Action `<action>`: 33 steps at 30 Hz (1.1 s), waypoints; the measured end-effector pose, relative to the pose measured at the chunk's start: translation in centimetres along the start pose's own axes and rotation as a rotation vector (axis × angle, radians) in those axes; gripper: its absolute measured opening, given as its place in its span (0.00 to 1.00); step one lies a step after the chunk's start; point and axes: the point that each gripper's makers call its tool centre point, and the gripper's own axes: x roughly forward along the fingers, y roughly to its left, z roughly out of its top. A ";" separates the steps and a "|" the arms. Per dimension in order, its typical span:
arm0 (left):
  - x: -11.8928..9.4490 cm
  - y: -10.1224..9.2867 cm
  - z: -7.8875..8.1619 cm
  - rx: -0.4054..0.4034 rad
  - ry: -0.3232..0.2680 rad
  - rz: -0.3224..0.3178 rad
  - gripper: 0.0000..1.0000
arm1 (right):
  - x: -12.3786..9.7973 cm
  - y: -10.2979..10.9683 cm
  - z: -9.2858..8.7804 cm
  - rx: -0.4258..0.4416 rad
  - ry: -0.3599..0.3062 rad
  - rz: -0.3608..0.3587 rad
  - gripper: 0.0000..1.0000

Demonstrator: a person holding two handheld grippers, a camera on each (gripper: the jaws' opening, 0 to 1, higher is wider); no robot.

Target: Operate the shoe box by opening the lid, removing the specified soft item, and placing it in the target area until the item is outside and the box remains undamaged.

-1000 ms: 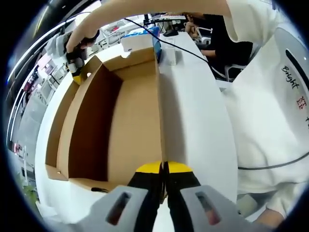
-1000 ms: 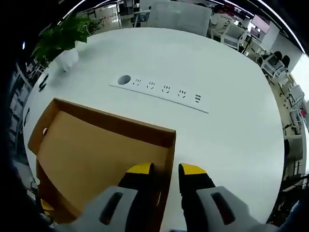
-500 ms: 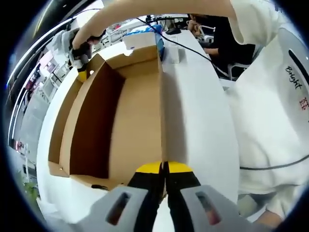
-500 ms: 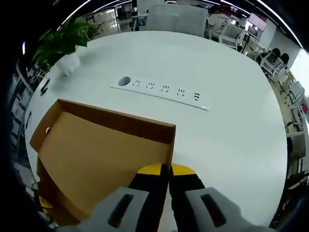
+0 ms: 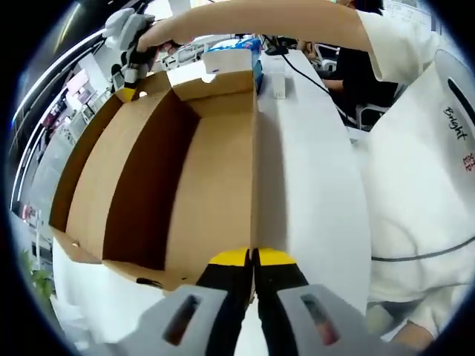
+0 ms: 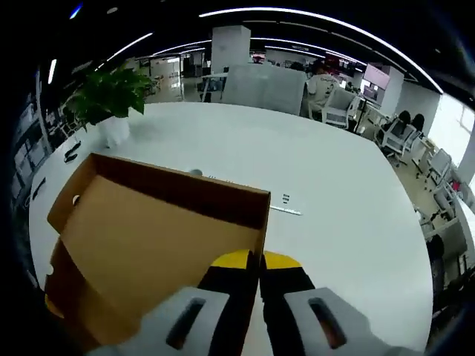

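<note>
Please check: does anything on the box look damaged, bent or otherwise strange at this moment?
Nothing stands out. The cardboard box shows straight walls and no tears. The left gripper and right gripper are each shut on a box edge. Inside, I see bare cardboard; no soft item.

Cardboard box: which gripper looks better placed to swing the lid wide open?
Probably the right. The right gripper is shut on the free edge of the lid, while the left gripper pinches a wall of the box, so it seems better kept steadying.

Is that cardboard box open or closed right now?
Open. In the left gripper view the cardboard box shows its bare brown inside, with both grippers pinching its walls: the left gripper near, the right gripper at the far corner.
</note>
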 end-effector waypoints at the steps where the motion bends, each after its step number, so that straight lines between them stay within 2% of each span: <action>1: 0.0 0.0 0.0 0.002 -0.002 -0.002 0.01 | -0.7 0.1 0.5 0.025 -0.045 0.006 0.02; 3: 0.0 -0.1 0.0 -0.006 -0.003 -0.012 0.01 | -2.2 0.3 1.0 -0.001 -0.101 -0.011 0.02; 4: 0.1 -0.1 0.0 -0.004 -0.001 -0.013 0.01 | -2.8 0.3 1.0 -0.028 -0.112 -0.020 0.02; 9: 0.1 -0.2 0.0 0.004 0.011 -0.014 0.01 | -4.6 0.4 0.4 -0.023 -0.160 -0.043 0.02; 11: 0.1 -0.1 -0.1 0.000 0.010 -0.011 0.01 | -5.4 0.5 0.6 -0.040 -0.235 -0.079 0.02; 14: 0.0 0.1 -0.1 -0.008 0.002 -0.011 0.02 | -5.8 0.2 0.1 -0.028 -0.261 -0.100 0.02; 15: 0.0 0.0 -0.1 -0.008 0.000 -0.013 0.02 | -5.8 0.0 0.0 0.019 -0.264 -0.105 0.02; 16: 0.0 0.1 -0.1 -0.004 -0.002 -0.012 0.02 | -6.1 0.1 -0.2 0.000 -0.271 -0.101 0.02; 17: 0.0 0.1 -0.1 -0.005 -0.003 -0.013 0.02 | -5.9 -0.2 0.0 -0.004 -0.274 -0.101 0.02; 19: 0.0 0.1 -0.1 -0.009 -0.005 -0.017 0.02 | -5.8 -0.7 0.3 0.046 -0.292 -0.089 0.01; 21: 0.0 0.2 -0.1 -0.008 -0.003 -0.013 0.03 | -5.8 -1.1 0.2 0.050 -0.306 -0.106 0.01; 23: 0.0 0.2 -0.2 -0.009 -0.003 -0.011 0.03 | -6.5 -1.4 0.3 0.104 -0.352 -0.135 0.01; 24: 0.0 0.2 -0.1 -0.012 -0.004 -0.010 0.03 | -7.5 -1.3 0.8 0.084 -0.410 -0.152 0.01; 25: 0.0 0.3 -0.1 -0.012 -0.005 -0.008 0.03 | -8.0 -1.3 0.7 0.071 -0.418 -0.167 0.00; 26: 0.0 0.2 -0.1 -0.009 -0.003 -0.004 0.03 | -8.9 -1.1 0.8 0.095 -0.450 -0.166 0.00; 28: -0.1 0.2 -0.1 0.023 -0.004 0.005 0.03 | -9.9 -1.0 0.2 0.100 -0.462 -0.163 0.00; 29: 0.0 0.1 -0.1 0.024 -0.003 0.006 0.03 | -10.5 -1.0 0.2 0.119 -0.493 -0.156 0.00; 31: 0.0 0.1 -0.2 0.033 -0.007 0.007 0.03 | -10.9 -1.0 0.0 0.125 -0.510 -0.145 0.00; 33: 0.3 0.0 -0.2 0.077 -0.009 0.003 0.03 | -11.1 -0.9 0.0 0.124 -0.518 -0.142 0.00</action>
